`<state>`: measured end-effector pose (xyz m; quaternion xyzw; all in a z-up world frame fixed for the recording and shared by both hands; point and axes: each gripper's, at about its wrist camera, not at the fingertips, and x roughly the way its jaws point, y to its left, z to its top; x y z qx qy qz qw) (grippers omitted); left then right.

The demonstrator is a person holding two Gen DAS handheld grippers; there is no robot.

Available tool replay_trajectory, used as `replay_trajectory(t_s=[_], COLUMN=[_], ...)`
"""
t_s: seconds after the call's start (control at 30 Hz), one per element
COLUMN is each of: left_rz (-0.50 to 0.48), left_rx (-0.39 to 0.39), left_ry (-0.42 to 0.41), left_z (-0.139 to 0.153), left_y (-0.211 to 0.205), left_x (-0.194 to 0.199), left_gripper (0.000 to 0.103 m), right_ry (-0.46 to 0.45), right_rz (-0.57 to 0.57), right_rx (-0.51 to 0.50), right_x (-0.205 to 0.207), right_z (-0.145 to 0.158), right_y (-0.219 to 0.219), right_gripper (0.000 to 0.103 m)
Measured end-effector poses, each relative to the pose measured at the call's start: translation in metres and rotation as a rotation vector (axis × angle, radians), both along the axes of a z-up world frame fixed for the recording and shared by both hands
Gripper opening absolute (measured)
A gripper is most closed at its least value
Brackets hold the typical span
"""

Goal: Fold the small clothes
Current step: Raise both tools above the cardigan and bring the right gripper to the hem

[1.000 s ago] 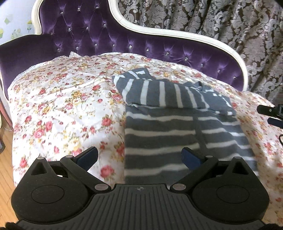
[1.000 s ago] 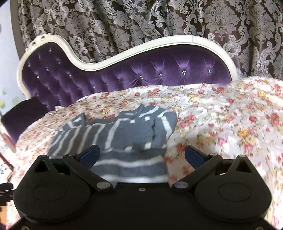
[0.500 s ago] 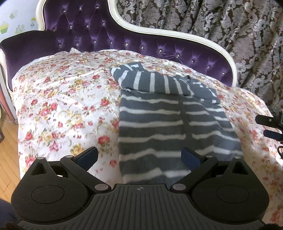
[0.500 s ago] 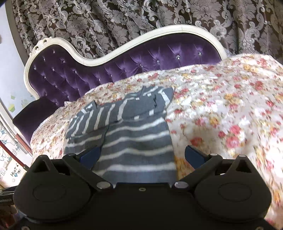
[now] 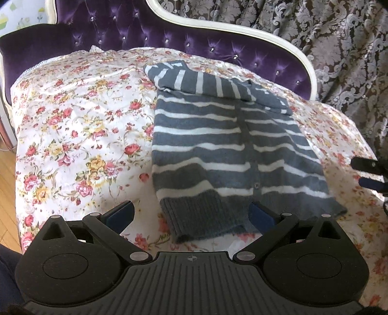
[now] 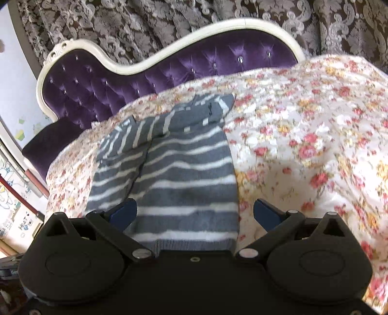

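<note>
Left wrist: left gripper (image 5: 191, 215) wide open, empty, over near hem of striped sweater (image 5: 225, 145) lying on floral bedspread (image 5: 72, 126), purple headboard (image 5: 194, 41) far; right wrist: right gripper (image 6: 195, 214) wide open, empty, sweater (image 6: 184, 174) between fingers, curtain (image 6: 169, 21) behind.

The right gripper (image 5: 368, 173) is cut off by the frame edge in the left wrist view. In the right wrist view the quilt (image 6: 303, 150) is blurred, and the gripper body hides the sweater (image 6: 184, 193) hem.
</note>
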<state>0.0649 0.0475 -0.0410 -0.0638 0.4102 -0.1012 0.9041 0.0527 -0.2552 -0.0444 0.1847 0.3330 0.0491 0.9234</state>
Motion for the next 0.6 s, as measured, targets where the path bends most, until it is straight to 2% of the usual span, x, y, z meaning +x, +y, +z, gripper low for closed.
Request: replay_trajectory(t_s=[0.37,0.6], left_rz=[-0.005,-0.008], left_rx=[-0.008,-0.009], left_ry=[0.032,0.037], left_z=[-0.008,-0.008], left_y=[0.002,0.002], left_x=[0.001,-0.001], left_gripper=[0.101,0.101], right_ry=[0.133,0.245], right_rz=[0.066,0.111], right_rx=[0.0,0.014], right_x=[0.009,0.024], right_z=[-0.018,-0.031], right_y=[0.007,0.01], right_gripper=[0.101,0.083])
